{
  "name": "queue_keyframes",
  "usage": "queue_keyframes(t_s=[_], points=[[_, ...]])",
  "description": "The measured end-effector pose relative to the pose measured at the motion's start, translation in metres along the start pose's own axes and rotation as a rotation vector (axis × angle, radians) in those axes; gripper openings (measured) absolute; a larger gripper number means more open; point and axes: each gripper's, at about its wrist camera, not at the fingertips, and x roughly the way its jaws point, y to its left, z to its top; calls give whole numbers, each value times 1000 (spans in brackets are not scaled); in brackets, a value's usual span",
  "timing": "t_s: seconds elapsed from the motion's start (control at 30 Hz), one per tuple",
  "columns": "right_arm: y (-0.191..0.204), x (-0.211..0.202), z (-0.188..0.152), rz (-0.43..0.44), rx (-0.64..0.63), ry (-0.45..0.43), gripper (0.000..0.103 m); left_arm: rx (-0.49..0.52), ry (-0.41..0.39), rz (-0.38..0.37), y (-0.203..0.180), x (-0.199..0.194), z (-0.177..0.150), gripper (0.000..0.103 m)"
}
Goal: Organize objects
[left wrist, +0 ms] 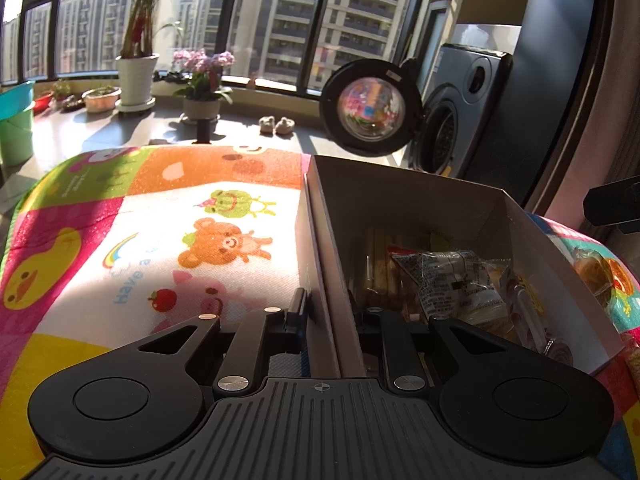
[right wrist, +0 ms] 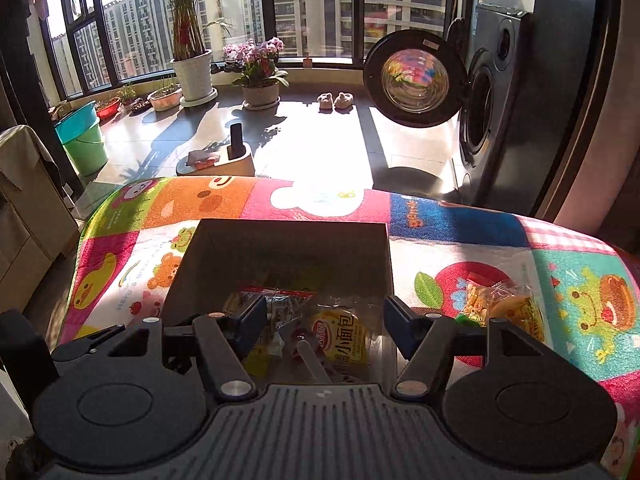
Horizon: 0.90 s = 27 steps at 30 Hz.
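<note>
Right wrist view: your right gripper [right wrist: 324, 320], jaws spread empty above the box [right wrist: 288, 248], has the snack packet [right wrist: 502, 308] lying rightward; left gripper [left wrist: 326, 312] clamps the box wall.

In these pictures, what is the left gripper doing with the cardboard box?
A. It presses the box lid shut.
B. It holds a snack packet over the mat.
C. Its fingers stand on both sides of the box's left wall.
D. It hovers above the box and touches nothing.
C: in the left wrist view the left gripper has one finger outside and one inside the left wall of the cardboard box.
</note>
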Motion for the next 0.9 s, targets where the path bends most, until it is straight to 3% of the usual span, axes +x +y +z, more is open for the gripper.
queue_keyframes(t_s=[0.17,0.4,0.57,0.67,0.73,0.77,0.8,0.9], points=[[-64,9,-1,-129,98,6,75,1,0,2,0,0,0,19],[-130,56,-8,-248,212,31,87,3,-1,4,0,0,0,19],[-150,89,-19,-240,252,52,92,10,-3,10,0,-1,0,19],[-157,100,-26,-188,291,58,92,12,-4,12,0,-1,0,19],[-161,105,-32,-138,328,94,86,13,-5,13,0,-1,0,19],[-161,106,-35,-111,341,120,65,13,-5,13,0,-1,0,19],[-160,106,-38,-95,355,142,57,13,-5,13,0,-1,0,19],[-148,94,-45,-78,332,161,55,12,-4,12,0,-1,0,19]])
